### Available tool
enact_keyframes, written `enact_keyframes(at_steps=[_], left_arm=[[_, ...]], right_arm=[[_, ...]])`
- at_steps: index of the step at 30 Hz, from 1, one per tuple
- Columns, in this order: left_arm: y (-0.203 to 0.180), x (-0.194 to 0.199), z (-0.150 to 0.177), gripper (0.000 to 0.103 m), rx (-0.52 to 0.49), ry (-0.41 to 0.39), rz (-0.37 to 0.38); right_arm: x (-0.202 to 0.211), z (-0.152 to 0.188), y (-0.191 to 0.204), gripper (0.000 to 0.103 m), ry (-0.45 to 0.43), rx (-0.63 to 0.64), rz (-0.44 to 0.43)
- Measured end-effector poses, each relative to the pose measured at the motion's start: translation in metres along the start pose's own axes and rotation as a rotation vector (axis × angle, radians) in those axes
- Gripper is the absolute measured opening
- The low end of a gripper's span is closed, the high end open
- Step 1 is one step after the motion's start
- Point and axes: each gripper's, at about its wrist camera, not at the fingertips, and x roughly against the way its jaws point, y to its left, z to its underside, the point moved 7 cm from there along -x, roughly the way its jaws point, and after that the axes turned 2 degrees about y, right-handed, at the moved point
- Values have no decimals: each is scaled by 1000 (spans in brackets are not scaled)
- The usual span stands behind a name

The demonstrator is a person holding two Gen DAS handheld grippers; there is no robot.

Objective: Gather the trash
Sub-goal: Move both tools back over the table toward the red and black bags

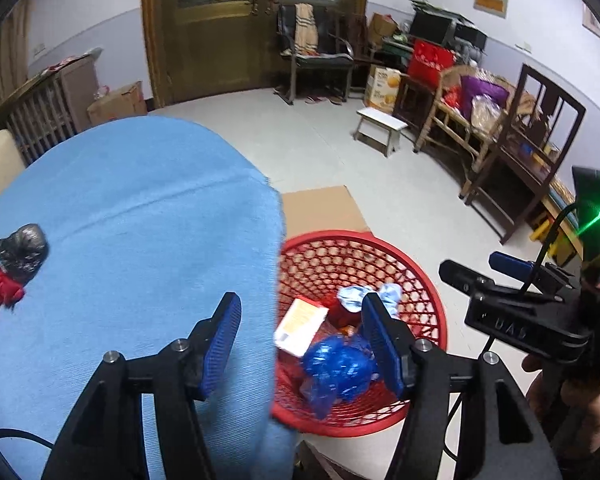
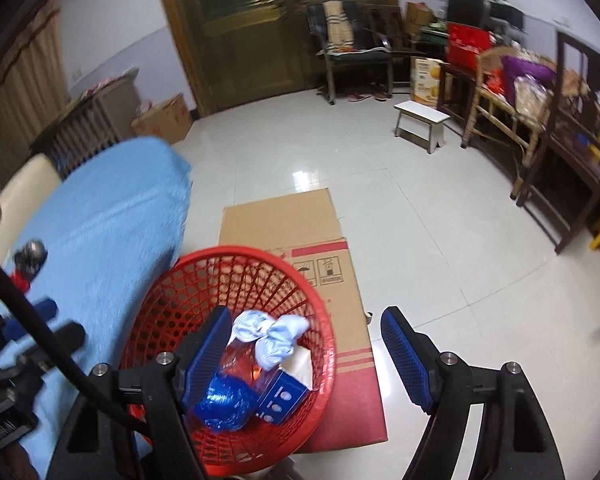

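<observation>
Both views look forward and steeply down along their gripper's 2 fingers, from close above. The left gripper (image 1: 300, 344) camera sits over the table (image 1: 132, 208) edge. The right gripper (image 2: 304, 356) camera sits over the red basket (image 2: 172, 280). Both share the basket, table, floor cardboard (image 2: 284, 220) and far door (image 1: 220, 32).

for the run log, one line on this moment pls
left gripper open, empty | right gripper open, empty | blue bag in red basket | black bag on table
</observation>
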Motion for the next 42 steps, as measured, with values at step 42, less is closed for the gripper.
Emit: enact_keyframes(at_steps=[42], left_arm=[[333,87,126,64,608,-42,-418]], right_arm=[[-27,51,387,81,32,803,-108]])
